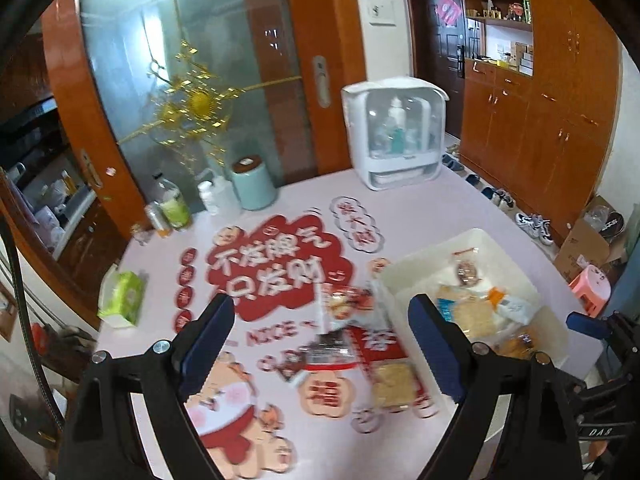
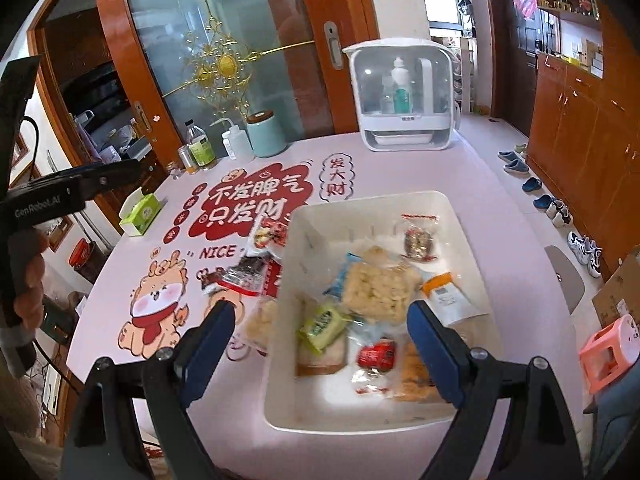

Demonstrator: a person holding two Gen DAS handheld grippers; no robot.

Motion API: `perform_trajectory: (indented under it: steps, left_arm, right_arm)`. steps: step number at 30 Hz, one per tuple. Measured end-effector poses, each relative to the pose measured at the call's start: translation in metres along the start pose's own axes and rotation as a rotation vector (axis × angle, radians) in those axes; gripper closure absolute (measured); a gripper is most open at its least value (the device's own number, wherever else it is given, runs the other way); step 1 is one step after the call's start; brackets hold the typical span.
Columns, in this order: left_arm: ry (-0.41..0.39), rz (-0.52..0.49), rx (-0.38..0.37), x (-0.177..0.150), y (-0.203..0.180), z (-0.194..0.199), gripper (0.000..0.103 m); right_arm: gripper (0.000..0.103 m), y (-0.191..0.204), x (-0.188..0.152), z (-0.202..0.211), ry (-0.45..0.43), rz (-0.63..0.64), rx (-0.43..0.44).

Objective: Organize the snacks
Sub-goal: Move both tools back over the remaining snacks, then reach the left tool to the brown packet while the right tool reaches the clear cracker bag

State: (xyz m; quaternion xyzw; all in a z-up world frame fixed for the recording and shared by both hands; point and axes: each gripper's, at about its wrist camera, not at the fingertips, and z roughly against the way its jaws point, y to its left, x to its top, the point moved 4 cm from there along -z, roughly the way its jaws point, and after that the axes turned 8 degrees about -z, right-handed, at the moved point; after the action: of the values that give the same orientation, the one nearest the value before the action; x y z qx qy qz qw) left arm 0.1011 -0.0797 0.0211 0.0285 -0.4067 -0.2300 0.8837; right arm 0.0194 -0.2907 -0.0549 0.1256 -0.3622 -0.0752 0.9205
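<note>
A white bin (image 2: pixel 452 216) sits on the pink table and holds several snack packets, among them a pale cracker bag (image 2: pixel 378 290), a green packet (image 2: pixel 322 326) and a red packet (image 2: pixel 376 354). Three snacks lie on the table left of the bin: a red-and-white packet (image 1: pixel 344 300), a dark packet (image 1: pixel 326 350) and a clear bag of pale crackers (image 1: pixel 392 382). My left gripper (image 1: pixel 322 350) is open and empty above these loose snacks. My right gripper (image 2: pixel 320 350) is open and empty above the bin's near left part. The bin also shows in the left wrist view (image 1: pixel 492 248).
A green tissue box (image 1: pixel 122 300) stands at the table's left edge. Bottles (image 1: pixel 174 206), a teal canister (image 1: pixel 252 184) and a white dispenser cabinet (image 1: pixel 394 132) stand along the far side. The table (image 1: pixel 460 208) carries red cartoon stickers. A pink stool (image 2: pixel 610 350) stands right of the table.
</note>
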Motion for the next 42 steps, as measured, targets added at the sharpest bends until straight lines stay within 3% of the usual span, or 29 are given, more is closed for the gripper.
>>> perform_trajectory:
  steps: [6,11,17,22,29,36,42]
  left_arm:
    - [-0.015,-0.065,0.035,-0.012,0.056,0.008,0.010]
    - [0.008,-0.154,0.043,-0.026,0.089,-0.008,0.010]
    - [0.096,-0.250,-0.050,-0.055,0.104,-0.065,0.010]
    - [0.193,-0.323,-0.209,-0.090,0.093,-0.127,0.010]
    - [0.296,-0.399,-0.354,-0.136,0.059,-0.196,0.010]
    - [0.368,-0.389,-0.425,-0.158,0.039,-0.246,0.010]
    - [0.389,-0.360,-0.446,-0.167,0.032,-0.274,0.010]
  right_arm:
    - [0.014,0.050,-0.003,-0.012,0.010,0.010,0.002]
    - [0.014,0.089,-0.011,-0.028,0.029,0.017,-0.012]
    - [0.014,0.120,-0.024,-0.059,0.049,-0.026,-0.064]
    - [0.014,0.131,-0.040,-0.085,0.045,-0.081,-0.155]
    - [0.015,0.120,-0.070,-0.121,0.046,-0.204,-0.245]
    - [0.016,0.094,-0.102,-0.162,0.063,-0.329,-0.359]
    - [0.018,0.091,-0.104,-0.179,-0.001,-0.325,-0.505]
